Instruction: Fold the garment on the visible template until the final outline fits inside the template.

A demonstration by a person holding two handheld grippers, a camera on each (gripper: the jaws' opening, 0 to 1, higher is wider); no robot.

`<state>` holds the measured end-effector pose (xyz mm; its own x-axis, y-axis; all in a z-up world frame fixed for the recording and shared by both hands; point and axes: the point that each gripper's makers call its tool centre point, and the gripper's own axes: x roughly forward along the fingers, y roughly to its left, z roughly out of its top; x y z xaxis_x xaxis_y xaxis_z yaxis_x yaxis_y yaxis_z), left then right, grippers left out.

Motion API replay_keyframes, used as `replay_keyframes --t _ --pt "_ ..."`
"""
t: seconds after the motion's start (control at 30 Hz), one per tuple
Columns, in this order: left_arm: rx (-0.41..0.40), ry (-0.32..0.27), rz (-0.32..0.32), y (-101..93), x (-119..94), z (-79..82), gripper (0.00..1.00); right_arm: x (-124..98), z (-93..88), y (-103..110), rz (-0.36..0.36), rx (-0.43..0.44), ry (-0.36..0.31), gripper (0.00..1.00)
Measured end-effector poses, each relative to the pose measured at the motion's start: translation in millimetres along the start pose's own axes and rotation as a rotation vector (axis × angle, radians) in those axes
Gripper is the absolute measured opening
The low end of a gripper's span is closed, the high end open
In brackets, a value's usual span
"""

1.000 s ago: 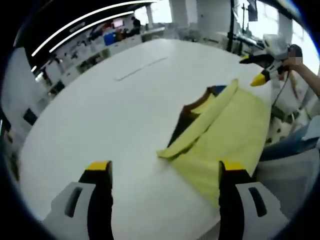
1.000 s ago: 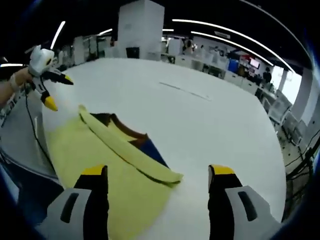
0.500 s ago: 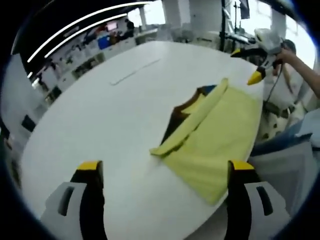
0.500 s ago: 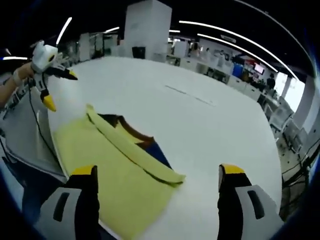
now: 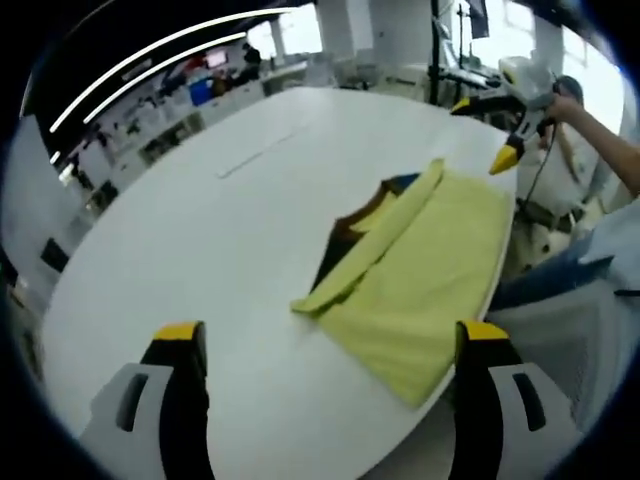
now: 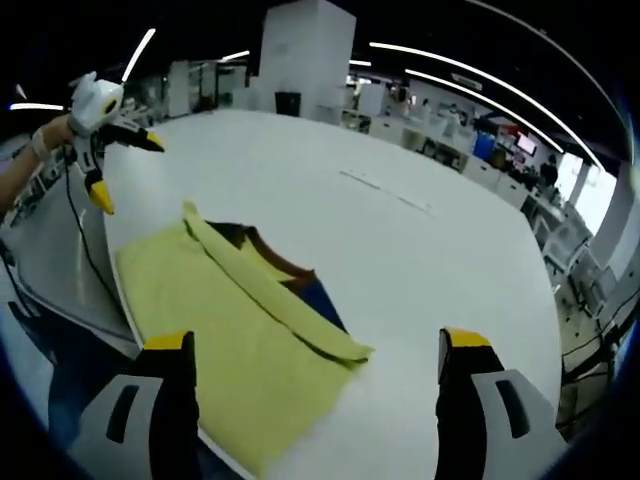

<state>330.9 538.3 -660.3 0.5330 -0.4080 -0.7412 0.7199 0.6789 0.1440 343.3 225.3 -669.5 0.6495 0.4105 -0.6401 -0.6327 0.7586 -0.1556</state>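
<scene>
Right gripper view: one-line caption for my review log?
Open right claw hovers over a folded yellow garment at the white table's edge; the open left claw is raised beyond it.

Garment yellow (brown, blue showing beneath); table white; gripper tips yellow.

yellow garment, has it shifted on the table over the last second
No. The yellow garment lies at the table's near edge with the same fold, its rolled flap across the dark part, as before; only the cameras have drawn back.
</scene>
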Motion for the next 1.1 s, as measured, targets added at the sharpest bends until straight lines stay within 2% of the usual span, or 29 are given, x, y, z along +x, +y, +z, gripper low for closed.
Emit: replay_keyframes --t 0.17,0.23,0.27,0.33,0.43,0.63,0.7,0.73,1.0,1.1 --pt "0.017 -0.008 0.019 -0.7 0 8.2 1.00 -3 -6.4 -7 0.011 -0.031 0.023 1.00" --pt "0.025 0.017 0.022 -1.2 2 6.6 1.00 -5 -7.5 -12 -0.001 -0.048 0.020 1.00" --pt "0.054 0.045 0.030 -1.0 2 4.3 1.00 -6 -8.3 -14 -0.003 -0.058 0.020 1.00" --pt "0.107 0.014 0.056 -0.6 3 13.4 1.00 -8 -10.3 -15 0.009 -0.074 0.022 1.00" --pt "0.083 0.003 0.031 -9.1 3 19.7 1.00 -11 -10.0 -19 0.012 -0.091 0.017 1.00" --pt "0.127 0.046 0.034 -10.3 11 16.4 1.00 -11 -10.3 -21 0.026 -0.133 0.021 1.00" --pt "0.162 0.048 0.040 -9.4 12 17.4 1.00 -10 -9.4 -21 0.024 -0.160 0.022 1.00" --pt "0.207 0.048 0.043 -8.4 12 18.8 1.00 -10 -8.6 -20 0.025 -0.174 0.020 1.00" --pt "0.336 0.065 0.038 3.3 14 16.5 1.00 -10 -1.1 -10 0.072 -0.340 -0.018 1.00" --pt "0.395 0.072 0.040 3.8 13 16.2 1.00 -9 -12.4 -8 0.093 -0.422 0.038 1.00"
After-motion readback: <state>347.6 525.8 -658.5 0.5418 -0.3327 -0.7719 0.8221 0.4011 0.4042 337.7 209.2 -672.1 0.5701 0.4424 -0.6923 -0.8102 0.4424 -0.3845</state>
